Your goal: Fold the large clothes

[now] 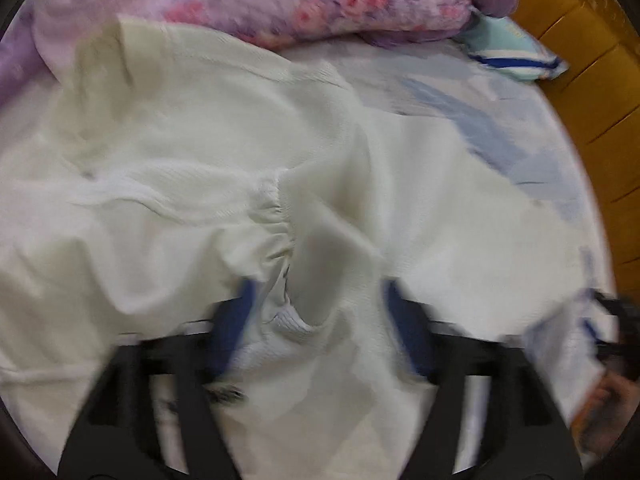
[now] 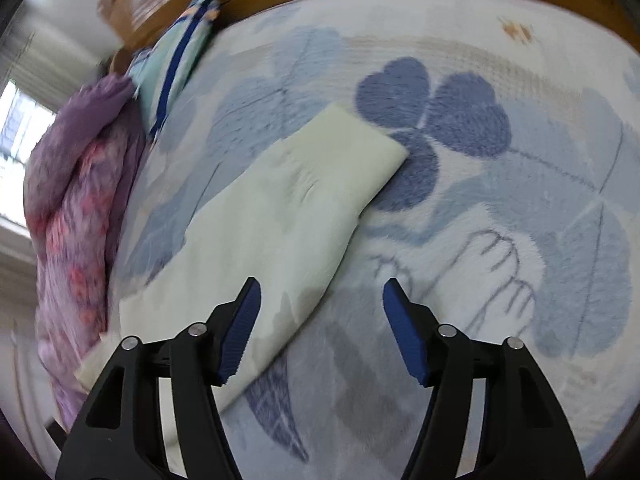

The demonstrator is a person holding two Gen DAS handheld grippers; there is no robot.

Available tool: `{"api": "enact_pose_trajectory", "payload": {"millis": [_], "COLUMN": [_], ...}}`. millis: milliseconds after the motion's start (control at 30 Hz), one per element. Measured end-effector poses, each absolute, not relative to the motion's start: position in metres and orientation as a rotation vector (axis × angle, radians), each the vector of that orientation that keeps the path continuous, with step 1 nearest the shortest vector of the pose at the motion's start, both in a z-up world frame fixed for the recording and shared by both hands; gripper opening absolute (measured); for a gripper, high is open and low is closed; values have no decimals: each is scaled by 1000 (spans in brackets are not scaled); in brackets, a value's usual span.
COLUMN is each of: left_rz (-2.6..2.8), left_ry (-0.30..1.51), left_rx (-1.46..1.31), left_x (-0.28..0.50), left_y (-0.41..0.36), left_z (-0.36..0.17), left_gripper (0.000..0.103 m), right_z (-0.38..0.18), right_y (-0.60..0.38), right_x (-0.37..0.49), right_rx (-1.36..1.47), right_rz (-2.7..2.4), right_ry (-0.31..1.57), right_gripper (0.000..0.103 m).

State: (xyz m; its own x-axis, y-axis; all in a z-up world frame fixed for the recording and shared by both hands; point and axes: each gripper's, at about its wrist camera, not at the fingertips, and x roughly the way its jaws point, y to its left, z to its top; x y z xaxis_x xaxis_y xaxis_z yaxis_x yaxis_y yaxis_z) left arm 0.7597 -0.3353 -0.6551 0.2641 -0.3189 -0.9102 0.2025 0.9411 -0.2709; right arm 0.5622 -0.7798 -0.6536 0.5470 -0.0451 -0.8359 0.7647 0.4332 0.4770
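A large white garment point(image 1: 192, 152) lies crumpled on a bed with a blue leaf-print blanket point(image 2: 500, 208). In the left wrist view my left gripper point(image 1: 316, 292) is open, its blue pads point(image 1: 236, 320) wide apart, with bunched white cloth and a ribbed cuff point(image 1: 292, 324) lying between them. In the right wrist view my right gripper point(image 2: 320, 292) is open and empty above the blanket. A white sleeve point(image 2: 288, 208) stretches away from under its left finger, flat on the blanket. The left view is blurred.
A purple floral quilt point(image 1: 280, 4) is heaped at the far side of the bed; it also shows in the right wrist view point(image 2: 76, 208). A blue-striped pillow point(image 1: 516, 56) lies beside it. A wooden bed frame point(image 1: 580, 92) borders the mattress.
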Motion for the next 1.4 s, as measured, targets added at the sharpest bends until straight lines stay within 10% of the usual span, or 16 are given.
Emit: {"api": "enact_pose_trajectory", "payload": {"millis": [300,533,633,700,833,1167,1400], "left_rz": [-110,-2,-35,-74,-108,8,105], "left_ry": [1133,1421,1449,1460,1419,1307,1241], "left_rx": [-145,17,19,-44,-154,-328,-444], "left_x": [757,778,782,785,782,769,747], "left_y": [-277,-257,-257,-248,-219,-102,-5], "left_z": [-626,-708,-716,-712,-690,-632,-606], "left_gripper": [83,81,81,81,81,82,82], "right_z": [-681,-690,-699,-705,-655,-508,-514], "right_y": [-799,-808,-815,-818,-799,-583,-355], "right_x": [569,571,569,569,593,707,753], "right_rx": [1191,1299,1392,1440,1204,776,710], "right_rz": [-529,-509,-519,-527,-475,119,456], "right_ry": [778,688,631,615,619,622,775], "right_gripper": [69,69,46,12,11,11,11]}}
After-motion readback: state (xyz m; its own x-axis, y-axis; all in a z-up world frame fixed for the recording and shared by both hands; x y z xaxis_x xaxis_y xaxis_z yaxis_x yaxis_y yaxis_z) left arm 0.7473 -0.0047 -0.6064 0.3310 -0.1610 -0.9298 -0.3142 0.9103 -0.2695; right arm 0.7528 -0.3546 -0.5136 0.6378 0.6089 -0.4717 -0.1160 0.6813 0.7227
